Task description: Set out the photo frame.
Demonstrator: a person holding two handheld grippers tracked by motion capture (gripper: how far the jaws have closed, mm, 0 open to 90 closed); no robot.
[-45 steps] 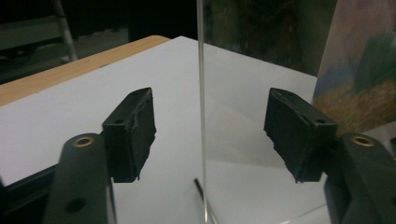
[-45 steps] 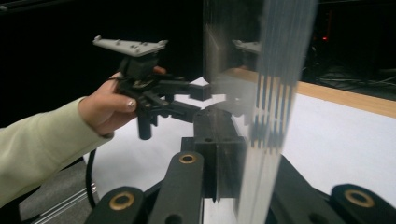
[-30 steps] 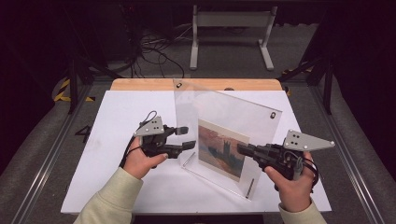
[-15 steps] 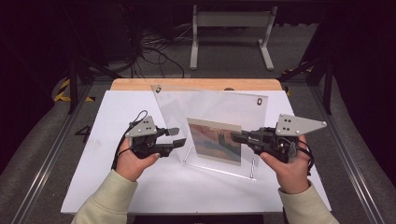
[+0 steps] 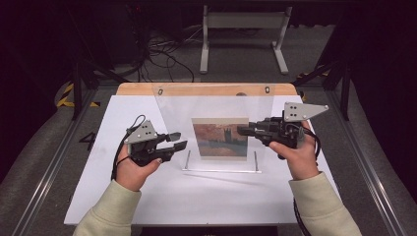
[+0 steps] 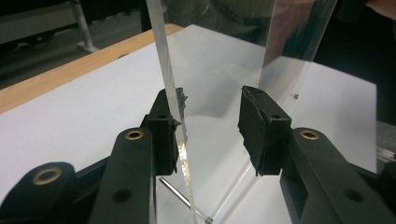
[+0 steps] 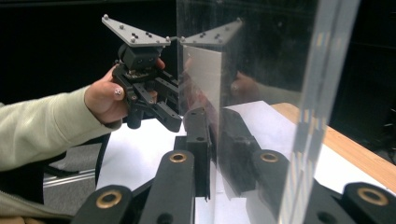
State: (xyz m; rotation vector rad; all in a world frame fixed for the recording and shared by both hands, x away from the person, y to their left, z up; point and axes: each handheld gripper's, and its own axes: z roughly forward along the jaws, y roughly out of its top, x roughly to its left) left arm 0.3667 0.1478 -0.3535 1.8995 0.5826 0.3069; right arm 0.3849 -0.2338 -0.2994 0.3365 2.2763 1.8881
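Frame [image 5: 216, 128] upright | right gripper [image 5: 246, 131] clamped on its edge | left gripper [image 6: 210, 126] apart, astride panel edge.

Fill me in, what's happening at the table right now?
A person is standing a clear acrylic picture frame upright on the white table, a gripper at each side. The right gripper is clamped on the frame's right edge, beside the landscape picture inside it. The left gripper sits at the left edge with its jaws apart; in the left gripper view one pad lies against the panel and the other is clear of it. The frame's metal foot rods rest on the table.
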